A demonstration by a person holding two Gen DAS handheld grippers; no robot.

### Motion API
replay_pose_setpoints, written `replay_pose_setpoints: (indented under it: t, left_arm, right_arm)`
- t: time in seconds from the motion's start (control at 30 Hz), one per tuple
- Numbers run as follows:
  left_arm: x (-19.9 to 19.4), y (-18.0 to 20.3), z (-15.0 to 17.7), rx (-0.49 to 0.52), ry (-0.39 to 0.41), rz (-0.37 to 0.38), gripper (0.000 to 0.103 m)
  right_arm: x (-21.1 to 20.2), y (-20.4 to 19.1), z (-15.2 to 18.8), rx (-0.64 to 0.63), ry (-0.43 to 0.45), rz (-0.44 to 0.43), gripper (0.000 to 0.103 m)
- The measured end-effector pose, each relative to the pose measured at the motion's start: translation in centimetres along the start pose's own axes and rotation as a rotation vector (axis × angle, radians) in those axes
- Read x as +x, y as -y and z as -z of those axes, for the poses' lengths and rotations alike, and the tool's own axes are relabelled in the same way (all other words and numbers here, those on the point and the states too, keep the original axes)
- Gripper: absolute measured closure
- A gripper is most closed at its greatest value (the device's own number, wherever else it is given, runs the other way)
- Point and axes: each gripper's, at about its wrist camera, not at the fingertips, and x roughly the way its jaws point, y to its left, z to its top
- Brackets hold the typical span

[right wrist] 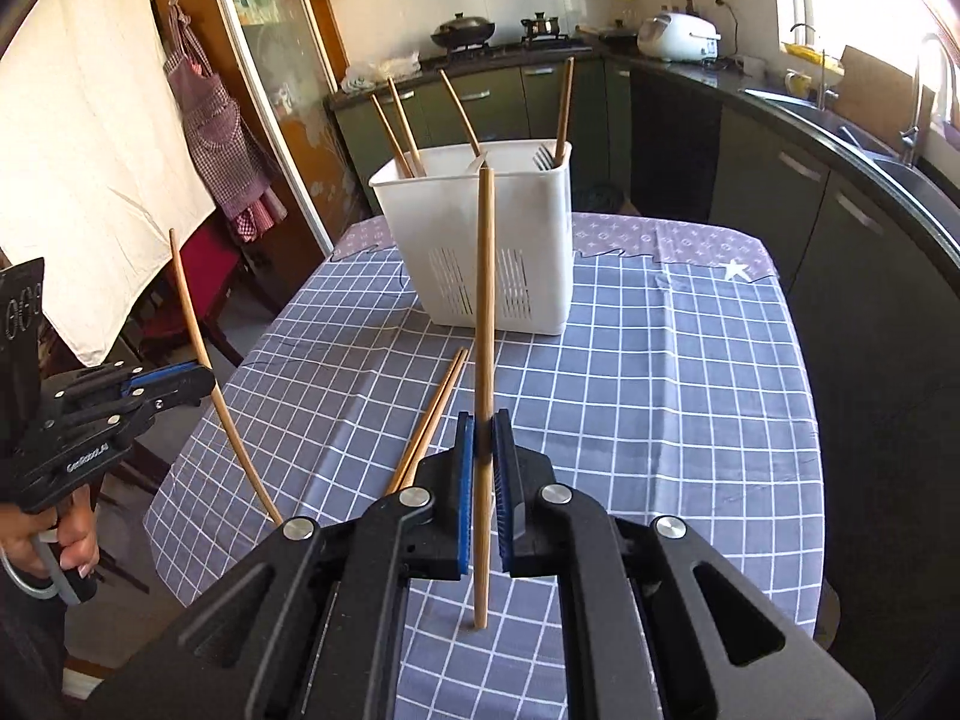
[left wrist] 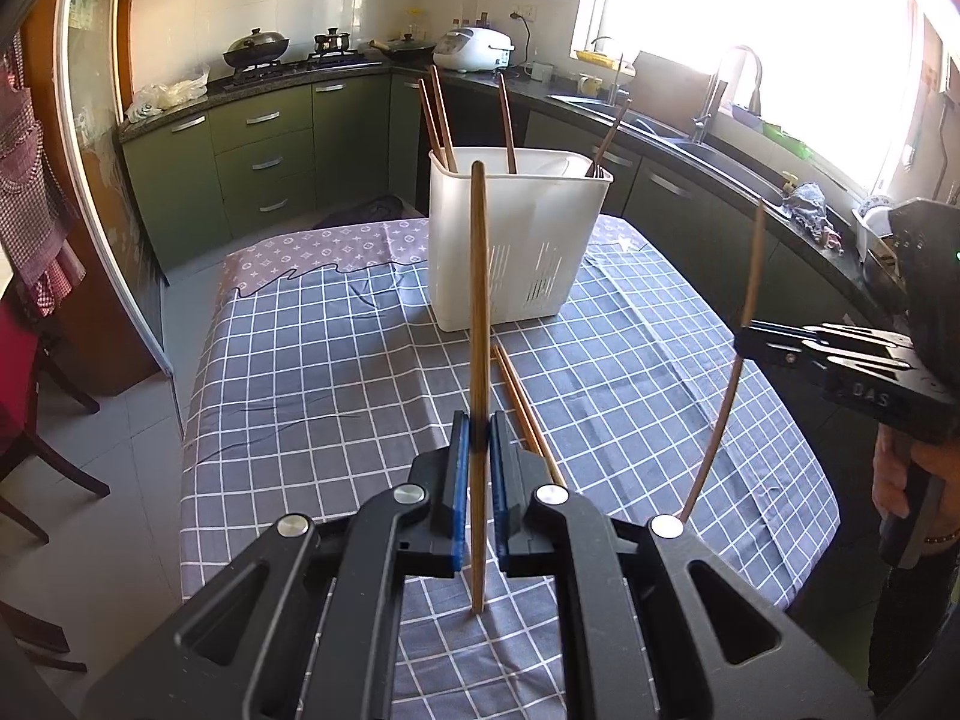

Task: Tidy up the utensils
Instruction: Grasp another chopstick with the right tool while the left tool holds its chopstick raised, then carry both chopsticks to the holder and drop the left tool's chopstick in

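Nearest the left wrist cam, the left gripper (left wrist: pixel 478 441) has its blue pads (left wrist: pixel 461 468) clamped tight on a wooden chopstick (left wrist: pixel 478 324), which stands close to upright: top end lines up w/ the front wall of the white utensil holder (left wrist: pixel 510 252), bottom end hangs just above the checked tablecloth (left wrist: pixel 312 360). Right gripper (right wrist: pixel 483 441) same story, jaws pinched shut on a second chopstick (right wrist: pixel 485 300), also near vertical, lower tip off the cloth. Each tool shows in the other's cam at the frame edge: right one at the right of the left view w/ its stick looking bowed (fisheye bend), left one at the left of the right view, a hand (right wrist: pixel 60 546) wrapped round its handle. Holder sits toward the far end of the table, slotted sides, divided inside; approx four brown chopsticks (right wrist: pixel 408 126) lean out of it, and fork tines (right wrist: pixel 543 157) show in the right-hand compartment in the right view. Two loose chopsticks (right wrist: pixel 435 408) lie side by side on the cloth, between the holder and the grippers, touching each other along most of their length. Behind: green kitchen cabinets (left wrist: pixel 264 144), a wok (left wrist: pixel 257 48) on the stove, a white rice cooker (left wrist: pixel 474 49), sink under a bright window
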Motion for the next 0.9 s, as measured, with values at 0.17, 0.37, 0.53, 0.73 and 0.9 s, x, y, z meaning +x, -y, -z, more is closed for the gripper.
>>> replay_pose_setpoints:
  t: [0.17,0.37,0.53,0.73,0.9]
  left_arm:
    - [-0.9,0.5,0.7,0.021,0.017,-0.019,0.096]
    - [-1.7,1.2,0.8,0.036,0.029,-0.021,0.096]
    - [-2.1,1.5,0.8,0.040,0.032,-0.030,0.096]
    - [-2.3,1.8,0.3,0.049,0.036,-0.032,0.096]
    - [-3.4,2.3,-2.2,0.062,0.052,-0.005,0.096]
  right_arm:
    - [-3.1,0.3,2.0,0.012,0.062,0.004,0.096]
    - [-4.2,-0.2,3.2,0.002,0.083,0.004,0.096]
    - [-4.3,-0.3,3.5,-0.001,0.086,0.003,0.096]
    - [-3.9,-0.1,3.7,-0.001,0.082,-0.003,0.096]
    - [-4.0,0.2,4.0,0.006,0.086,-0.014,0.096]
